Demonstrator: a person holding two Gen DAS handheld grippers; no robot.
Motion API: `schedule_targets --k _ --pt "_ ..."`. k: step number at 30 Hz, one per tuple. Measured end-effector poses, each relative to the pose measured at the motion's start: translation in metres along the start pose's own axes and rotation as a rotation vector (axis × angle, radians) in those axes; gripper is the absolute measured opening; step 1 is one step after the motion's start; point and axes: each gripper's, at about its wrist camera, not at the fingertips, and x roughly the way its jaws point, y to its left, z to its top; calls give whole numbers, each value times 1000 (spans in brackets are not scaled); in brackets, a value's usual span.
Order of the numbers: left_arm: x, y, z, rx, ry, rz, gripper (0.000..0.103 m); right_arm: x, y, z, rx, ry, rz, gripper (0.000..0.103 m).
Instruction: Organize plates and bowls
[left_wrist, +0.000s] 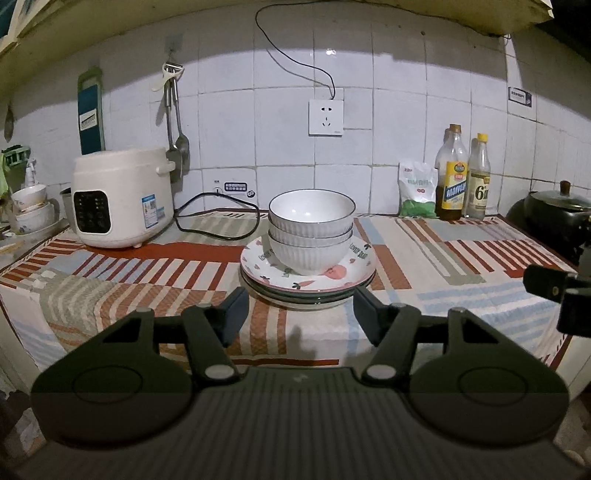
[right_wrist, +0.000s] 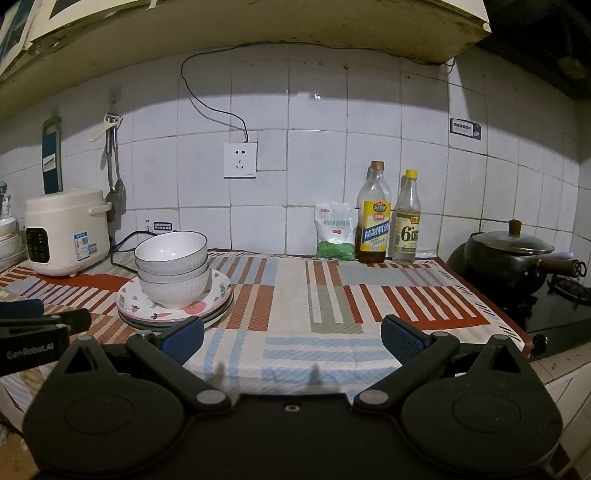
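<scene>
Three white ribbed bowls (left_wrist: 311, 229) are nested upright on a stack of plates (left_wrist: 308, 282); the top plate has a fruit pattern. The stack stands mid-counter on a striped cloth. My left gripper (left_wrist: 299, 314) is open and empty, just in front of the plates, not touching them. In the right wrist view the bowls (right_wrist: 171, 267) and plates (right_wrist: 175, 308) are at the left. My right gripper (right_wrist: 291, 338) is open and empty, to the right of the stack over the cloth.
A white rice cooker (left_wrist: 122, 197) with its cord stands at the back left, with more dishes (left_wrist: 31, 208) beyond it. Two bottles (right_wrist: 388, 218) and a salt bag (right_wrist: 336, 230) stand against the wall. A black lidded pot (right_wrist: 509, 254) sits on the stove at right.
</scene>
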Motion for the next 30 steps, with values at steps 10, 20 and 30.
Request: schedule_targets --k 10,20,30 --pt "-7 -2 0 19 -38 10 99 2 1 -2 2 8 4 103" --pt "-8 -7 0 63 -25 9 103 2 1 -2 3 7 5 103" --pt "-9 -4 1 48 -27 9 103 0 1 -1 -1 2 7 103"
